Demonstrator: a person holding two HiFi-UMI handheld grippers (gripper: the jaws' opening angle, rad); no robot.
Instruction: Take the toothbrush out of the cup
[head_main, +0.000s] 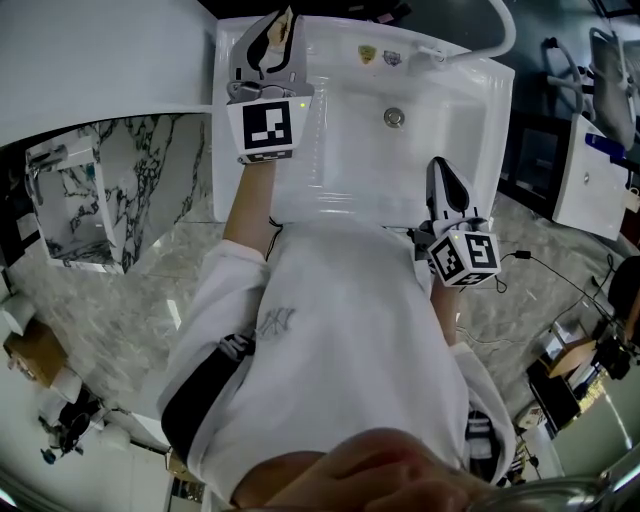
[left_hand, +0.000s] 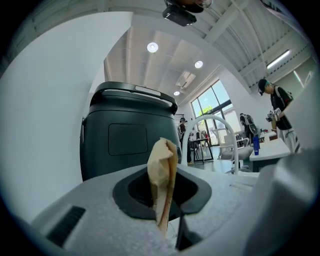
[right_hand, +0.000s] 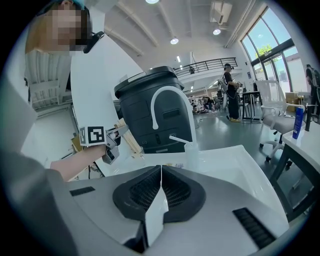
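My left gripper (head_main: 268, 40) is raised over the sink's back left corner, shut on a tan, wood-coloured toothbrush (head_main: 285, 25). In the left gripper view the toothbrush (left_hand: 162, 165) stands upright, pinched between the pads. The right gripper view shows the left gripper (right_hand: 112, 145) with the toothbrush (right_hand: 129, 141) held in the air, left of a clear cup (right_hand: 192, 156). That cup stands on the sink's back rim with a white stick-like piece leaning out of it. My right gripper (head_main: 447, 185) hovers at the sink's front right edge, shut with nothing between its jaws (right_hand: 161, 175).
A white sink (head_main: 400, 165) with a drain (head_main: 395, 117) and a white arched faucet (right_hand: 167, 105) lies ahead. A dark bin (left_hand: 127, 130) stands behind it. Marble floor surrounds the sink. People, desks and chairs fill the hall far behind.
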